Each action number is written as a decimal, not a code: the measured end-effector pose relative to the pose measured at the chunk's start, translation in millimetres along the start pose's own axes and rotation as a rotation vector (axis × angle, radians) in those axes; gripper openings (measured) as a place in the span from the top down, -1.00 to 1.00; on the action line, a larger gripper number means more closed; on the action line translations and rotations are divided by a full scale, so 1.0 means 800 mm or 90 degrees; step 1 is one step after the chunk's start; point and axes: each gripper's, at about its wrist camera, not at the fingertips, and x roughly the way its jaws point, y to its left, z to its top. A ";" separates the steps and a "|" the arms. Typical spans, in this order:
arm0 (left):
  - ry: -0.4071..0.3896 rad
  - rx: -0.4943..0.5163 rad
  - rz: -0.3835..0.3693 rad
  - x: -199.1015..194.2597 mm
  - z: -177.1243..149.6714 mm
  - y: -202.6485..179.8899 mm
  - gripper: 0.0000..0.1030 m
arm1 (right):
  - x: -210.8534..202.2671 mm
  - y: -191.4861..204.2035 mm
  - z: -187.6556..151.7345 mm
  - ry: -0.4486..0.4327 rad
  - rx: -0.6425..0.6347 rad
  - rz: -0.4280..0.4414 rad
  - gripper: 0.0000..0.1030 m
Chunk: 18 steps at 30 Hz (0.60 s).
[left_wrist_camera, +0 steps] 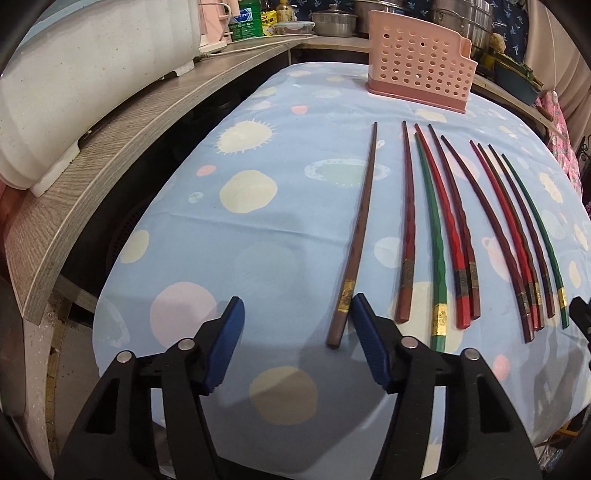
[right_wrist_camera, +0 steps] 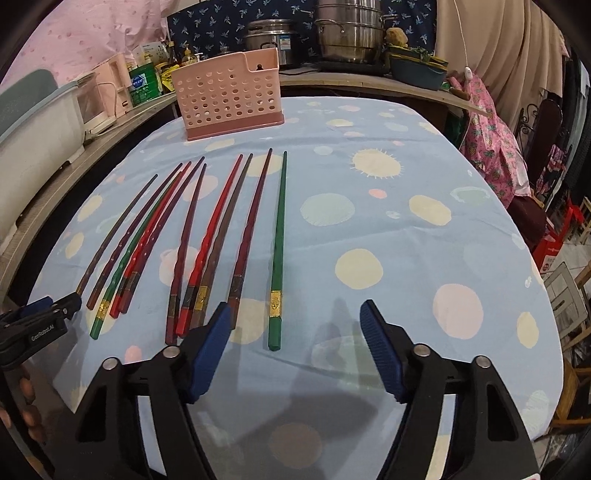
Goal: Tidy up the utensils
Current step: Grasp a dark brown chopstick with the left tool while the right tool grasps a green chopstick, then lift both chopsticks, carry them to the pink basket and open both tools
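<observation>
Left wrist view: chopsticks (left_wrist_camera: 436,236) lie before pink holder (left_wrist_camera: 419,61), untouched.

A: What's round the edges, bg stuff?

B: Surface (right_wrist_camera: 424,258) has a light blue cloth w/ pale dots. Behind it a wood-grain shelf (left_wrist_camera: 122,122) w/ a big white appliance (left_wrist_camera: 74,81) on it.

A: And at the back?

B: Steel stacked steamer pot (right_wrist_camera: 349,33), a rice cooker (right_wrist_camera: 273,37) next to it, green-label bottle (right_wrist_camera: 142,83) at the left, blue basin (right_wrist_camera: 417,75) at the right. Pink patterned cloth (right_wrist_camera: 491,140) hangs off the right side, beige curtain (right_wrist_camera: 502,48) behind.
</observation>
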 end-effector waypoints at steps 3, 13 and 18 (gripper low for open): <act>0.002 -0.002 -0.012 0.001 0.003 -0.002 0.10 | 0.011 0.002 0.000 0.014 -0.003 0.008 0.17; 0.008 0.007 -0.054 0.000 0.007 -0.014 0.81 | 0.018 -0.003 -0.004 0.013 -0.008 0.018 0.86; 0.007 0.001 -0.070 -0.007 0.011 -0.012 0.86 | 0.008 -0.007 -0.001 0.005 -0.010 0.028 0.87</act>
